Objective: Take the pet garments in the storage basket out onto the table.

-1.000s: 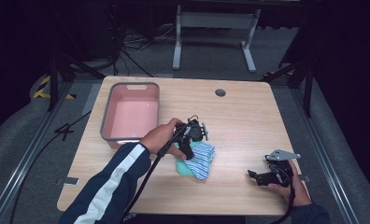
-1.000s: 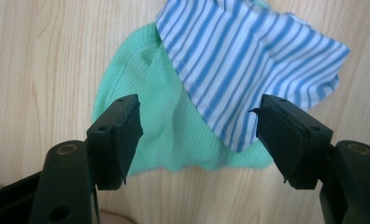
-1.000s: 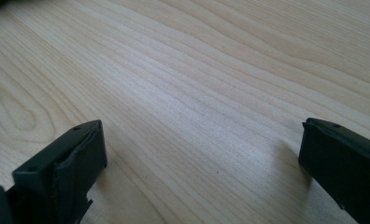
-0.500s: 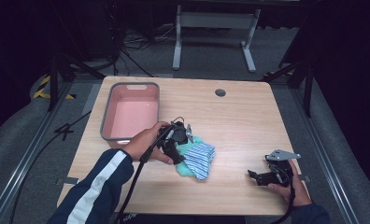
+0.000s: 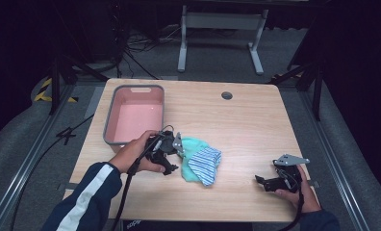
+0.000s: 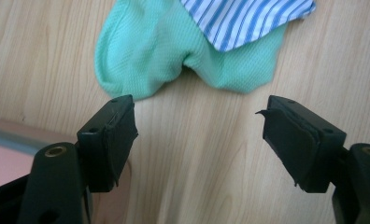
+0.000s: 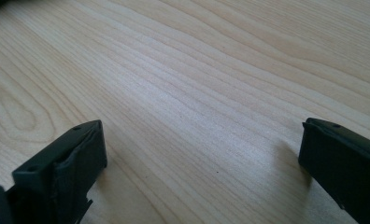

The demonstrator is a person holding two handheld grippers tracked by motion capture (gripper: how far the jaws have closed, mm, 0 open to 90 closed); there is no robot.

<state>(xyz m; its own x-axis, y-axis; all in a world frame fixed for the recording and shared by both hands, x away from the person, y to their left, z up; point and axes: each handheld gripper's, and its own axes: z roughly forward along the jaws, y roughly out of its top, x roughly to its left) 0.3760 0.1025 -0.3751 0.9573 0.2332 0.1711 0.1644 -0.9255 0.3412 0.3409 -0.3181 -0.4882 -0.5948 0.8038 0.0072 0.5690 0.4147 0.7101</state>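
A mint green cloth point(image 5: 194, 147) lies crumpled on the wooden table point(image 5: 246, 125), with a blue and white striped cloth point(image 5: 205, 161) folded over its right part. My left gripper point(image 5: 174, 156) lies just left of them, pointing at them. In the left gripper view the green cloth point(image 6: 145, 51) and striped cloth point(image 6: 244, 16) lie beyond the left gripper point(image 6: 199, 135); its jaws have just been opening and stand open over bare wood, with nothing between them. My right gripper point(image 5: 264, 184) rests near the front right edge; in its own view the right gripper point(image 7: 202, 149) is open over bare wood.
A grey bin with a pink inside point(image 5: 133, 91) stands at the table's left, right behind the left hand. A round cable hole point(image 5: 226, 95) sits at the back. Cables trail from both grippers off the front edge. A metal stand point(image 5: 217, 21) is on the floor beyond.
My left gripper has drawn back to the left and nearer the front edge, off the cloths, which stay on the table. The right gripper has not moved.
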